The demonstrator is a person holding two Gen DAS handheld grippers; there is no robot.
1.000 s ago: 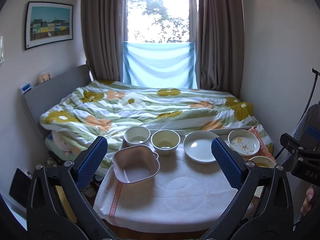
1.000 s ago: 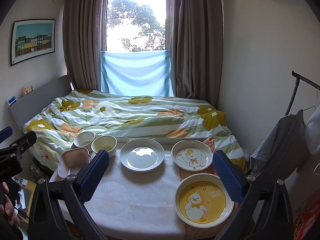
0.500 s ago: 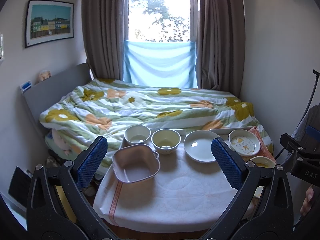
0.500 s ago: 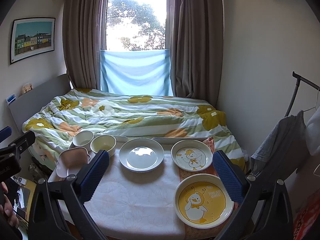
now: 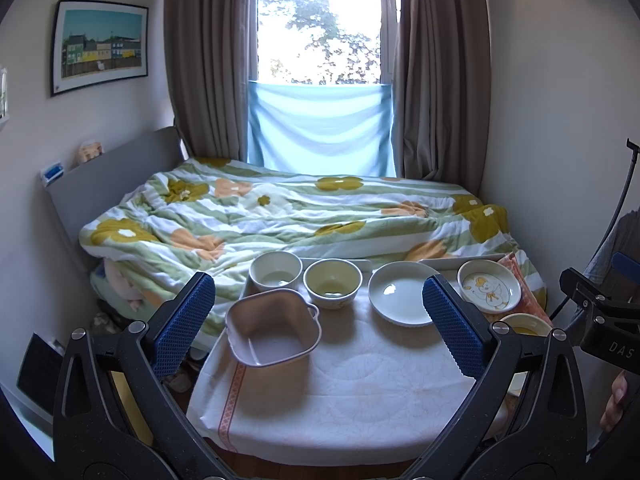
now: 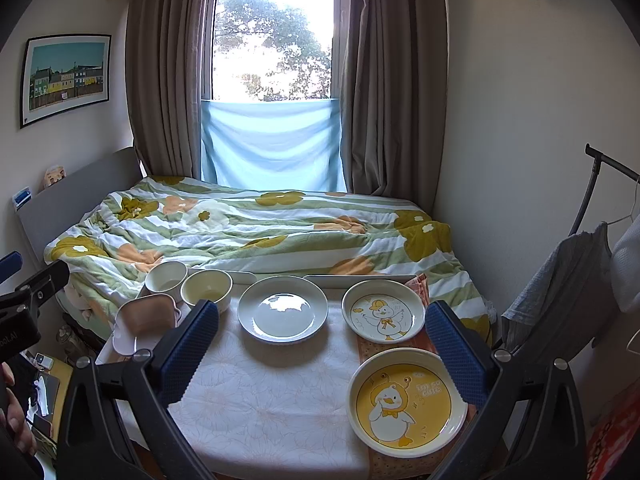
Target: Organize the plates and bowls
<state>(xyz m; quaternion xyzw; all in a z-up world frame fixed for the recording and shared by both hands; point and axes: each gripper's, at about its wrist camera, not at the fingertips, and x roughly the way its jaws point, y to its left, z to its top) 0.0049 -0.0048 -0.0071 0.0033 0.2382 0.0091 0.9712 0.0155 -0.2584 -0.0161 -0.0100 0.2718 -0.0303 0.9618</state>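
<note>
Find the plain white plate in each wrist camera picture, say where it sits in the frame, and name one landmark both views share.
Left wrist view: the plain white plate lies right of centre, partly behind the left gripper's right finger.
Right wrist view: the same plate lies left of centre, in full view, above the open right gripper.
Shared landmark: the yellow bowl stands just left of the plate in both.

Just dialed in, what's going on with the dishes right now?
Nothing is picked up yet. The left claw and right claw both hang open above the table. On it sit a pink square dish, two round bowls, a plain white plate and two duck plates, all separate, unstacked.
</note>
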